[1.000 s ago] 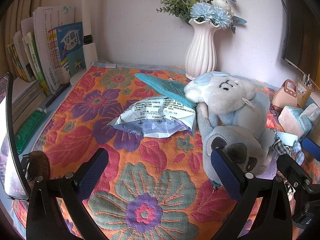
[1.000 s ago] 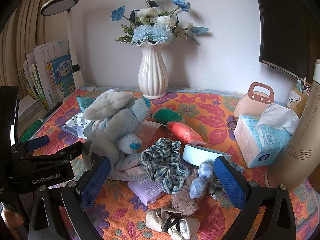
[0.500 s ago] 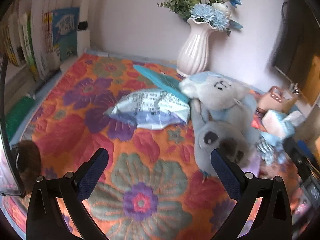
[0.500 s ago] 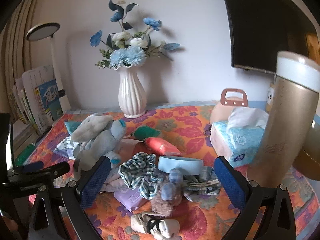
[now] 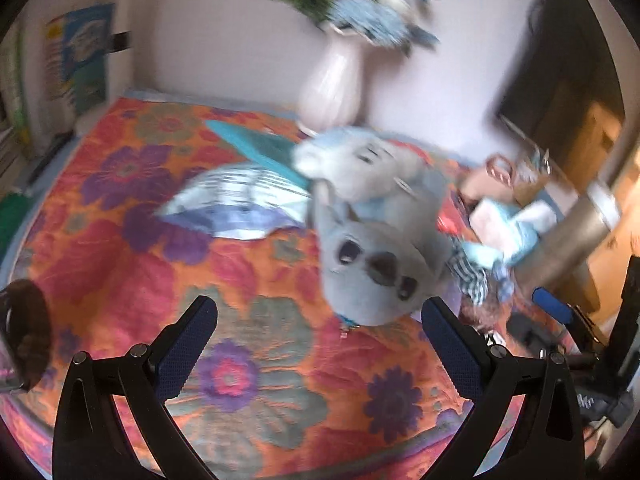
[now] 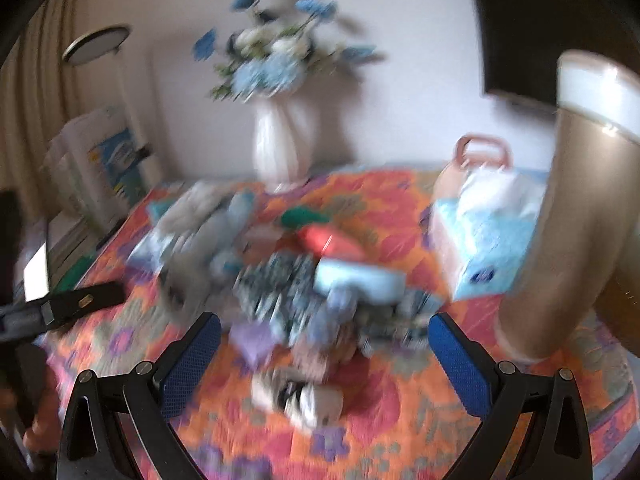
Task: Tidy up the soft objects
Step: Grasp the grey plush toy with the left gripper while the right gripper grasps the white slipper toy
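Note:
Grey-blue plush toys (image 5: 372, 240) lie heaped on the flowered cloth (image 5: 240, 380), just ahead and right of my open, empty left gripper (image 5: 318, 344). A blue-white soft packet (image 5: 236, 208) lies left of them. In the blurred right wrist view, my open, empty right gripper (image 6: 324, 356) hovers before a pile: a checked scrunchie (image 6: 276, 284), a light blue band (image 6: 356, 280), a purple pack (image 6: 252, 340), a small white bundle (image 6: 308, 396) and a red and green plush (image 6: 320, 232). The plush toys (image 6: 200, 232) lie left of the pile.
A white vase of blue flowers (image 5: 336, 84) stands at the back by the wall. Books (image 5: 76, 64) stand at the back left. A tissue box (image 6: 484, 240), a pink bag (image 6: 480, 152) and a tall gold flask (image 6: 572, 208) stand on the right.
Both grippers have pulled back and swung; both views are now blurred with motion. The flask has come into the right wrist view. Nothing was taken hold of.

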Demonstrator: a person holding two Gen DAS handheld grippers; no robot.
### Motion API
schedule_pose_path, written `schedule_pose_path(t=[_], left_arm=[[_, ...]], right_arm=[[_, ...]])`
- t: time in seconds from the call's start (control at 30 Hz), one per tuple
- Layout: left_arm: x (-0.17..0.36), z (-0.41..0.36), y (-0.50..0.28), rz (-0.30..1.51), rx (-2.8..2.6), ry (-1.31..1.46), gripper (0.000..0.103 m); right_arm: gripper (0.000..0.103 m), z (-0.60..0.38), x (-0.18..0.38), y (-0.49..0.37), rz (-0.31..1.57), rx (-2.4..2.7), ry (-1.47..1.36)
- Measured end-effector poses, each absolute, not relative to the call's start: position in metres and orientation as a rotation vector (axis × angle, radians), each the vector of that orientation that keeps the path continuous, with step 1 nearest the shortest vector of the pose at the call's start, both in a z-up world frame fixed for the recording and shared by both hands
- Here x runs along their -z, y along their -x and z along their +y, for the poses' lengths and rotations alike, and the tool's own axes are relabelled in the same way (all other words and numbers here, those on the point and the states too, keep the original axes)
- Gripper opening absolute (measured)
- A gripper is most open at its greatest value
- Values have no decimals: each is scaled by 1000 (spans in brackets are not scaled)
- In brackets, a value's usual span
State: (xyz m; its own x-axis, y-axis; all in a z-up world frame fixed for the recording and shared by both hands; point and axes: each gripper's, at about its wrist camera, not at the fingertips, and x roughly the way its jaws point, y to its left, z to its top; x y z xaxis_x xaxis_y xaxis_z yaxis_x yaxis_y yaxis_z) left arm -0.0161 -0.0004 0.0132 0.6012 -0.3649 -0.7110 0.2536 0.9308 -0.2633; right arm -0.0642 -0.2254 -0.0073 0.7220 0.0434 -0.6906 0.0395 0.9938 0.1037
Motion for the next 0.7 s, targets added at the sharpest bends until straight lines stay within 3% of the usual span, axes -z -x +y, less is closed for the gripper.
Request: schedule_pose_path(t=[0.27, 0.4, 0.57, 0.6, 0.63, 0.7], left_arm=[[-2, -51, -16, 899, 392, 24, 102], [9, -51, -21, 938, 430, 65, 73], [9, -49, -11, 898, 437, 62, 69], [8, -48, -9, 891, 439, 61, 68], [7, -46, -6, 889, 443, 63, 68], [5, -41, 1, 885, 456, 80, 68]], right_arm=[[103, -231, 17, 74, 870, -20, -84], [103, -223, 26, 62, 920, -32, -75], [93, -208, 41, 61, 959, -32, -35], [85, -207, 45, 60, 972, -25, -33], [70, -206, 48, 60, 984, -21, -32], [59, -204, 49, 60, 980, -2, -6]])
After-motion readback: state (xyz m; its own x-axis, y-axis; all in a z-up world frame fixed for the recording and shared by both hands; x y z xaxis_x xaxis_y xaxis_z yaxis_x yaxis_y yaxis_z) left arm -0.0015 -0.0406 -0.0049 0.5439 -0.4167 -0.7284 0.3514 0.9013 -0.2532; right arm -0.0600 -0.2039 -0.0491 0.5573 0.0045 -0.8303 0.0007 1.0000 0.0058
